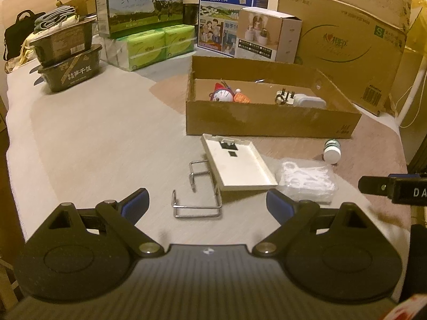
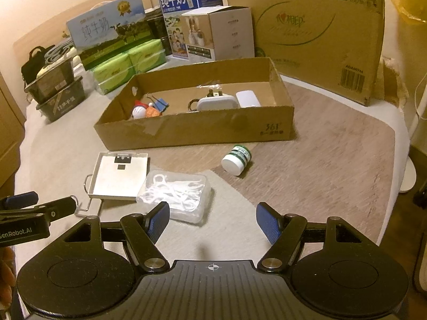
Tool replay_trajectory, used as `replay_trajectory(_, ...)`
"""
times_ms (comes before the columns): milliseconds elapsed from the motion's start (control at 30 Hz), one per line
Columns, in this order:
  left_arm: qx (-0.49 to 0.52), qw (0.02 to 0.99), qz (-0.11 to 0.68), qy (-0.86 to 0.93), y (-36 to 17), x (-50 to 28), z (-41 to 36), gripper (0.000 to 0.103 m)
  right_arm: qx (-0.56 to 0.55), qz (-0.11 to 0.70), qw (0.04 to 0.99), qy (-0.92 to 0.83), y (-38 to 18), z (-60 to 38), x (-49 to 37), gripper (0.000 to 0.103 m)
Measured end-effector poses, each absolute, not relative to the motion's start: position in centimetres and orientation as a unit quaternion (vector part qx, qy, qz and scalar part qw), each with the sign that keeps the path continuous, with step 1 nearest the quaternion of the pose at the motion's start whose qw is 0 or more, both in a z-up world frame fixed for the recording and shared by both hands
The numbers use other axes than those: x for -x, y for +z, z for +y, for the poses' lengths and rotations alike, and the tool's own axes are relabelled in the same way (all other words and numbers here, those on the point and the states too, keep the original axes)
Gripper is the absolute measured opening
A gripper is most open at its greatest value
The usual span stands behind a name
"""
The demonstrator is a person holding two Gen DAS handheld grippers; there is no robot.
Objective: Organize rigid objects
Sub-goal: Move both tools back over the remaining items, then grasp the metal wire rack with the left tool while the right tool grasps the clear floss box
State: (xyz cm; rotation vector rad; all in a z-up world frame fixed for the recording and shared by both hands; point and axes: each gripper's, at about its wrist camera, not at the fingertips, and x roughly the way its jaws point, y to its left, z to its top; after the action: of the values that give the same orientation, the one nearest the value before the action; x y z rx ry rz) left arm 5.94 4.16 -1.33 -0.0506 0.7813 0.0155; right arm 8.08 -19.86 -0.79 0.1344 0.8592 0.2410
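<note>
The white tray (image 1: 237, 166) with its chrome wire hooks (image 1: 196, 205) is the nearest loose piece I have: it lies flat on the beige cloth-covered surface (image 1: 93, 146), just in front of the shallow cardboard box (image 1: 269, 122), its long axis running from the box wall toward my left gripper (image 1: 207, 204), with the black clip end pointing at the box and the hooks sticking out on the side nearest me. My left gripper hangs above the hooks with its blue pads spread wide, holding nothing. Touching the tray's right edge is a clear case of floss picks (image 2: 176, 194), and well to the right of that a small white-capped bottle with a green label (image 2: 237, 159) lies on its side, cap pointing toward me and base toward the box. My right gripper (image 2: 212, 221) hovers over bare cloth just short of the floss case, likewise spread and unloaded. Inside the box I can see a small blue-and-white figurine (image 1: 221, 96) at the left and a white plug adapter (image 2: 217, 103) at the right. Behind it stand milk cartons (image 1: 141, 2), green tissue packs (image 1: 157, 45), stacked dark food tubs (image 1: 66, 58) and a big cardboard carton (image 1: 344, 40).
</note>
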Motion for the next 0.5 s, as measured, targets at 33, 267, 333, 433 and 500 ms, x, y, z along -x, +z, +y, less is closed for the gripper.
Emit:
replay_trajectory(33,0.025,0.924,0.382,0.008,-1.5,-5.9,4.3,0.093,-0.066,0.415,0.9,0.117,-0.9,-19.8,-8.0,0.072)
replay_trajectory(267,0.025,0.921,0.389,0.016,-2.7,-5.9,5.3,0.093,-0.071,0.417,0.897,0.128,-1.8,-18.9,-8.0,0.072)
replay_trajectory(333,0.027,0.92,0.39,0.018,-3.0,-6.0,5.5,0.093,-0.071,0.416,0.897,0.132,-2.1,-18.6,-8.0,0.072)
replay_trajectory(433,0.027,0.92,0.391,0.018,-3.5,-6.2,5.8,0.093,-0.071,0.418,0.896,0.133,-2.5,-18.2,-8.2,0.072)
replay_trajectory(500,0.027,0.919,0.393,0.018,-3.9,-6.5,5.9,0.093,-0.072,0.42,0.895,0.133,-2.8,-18.1,-8.3,0.072)
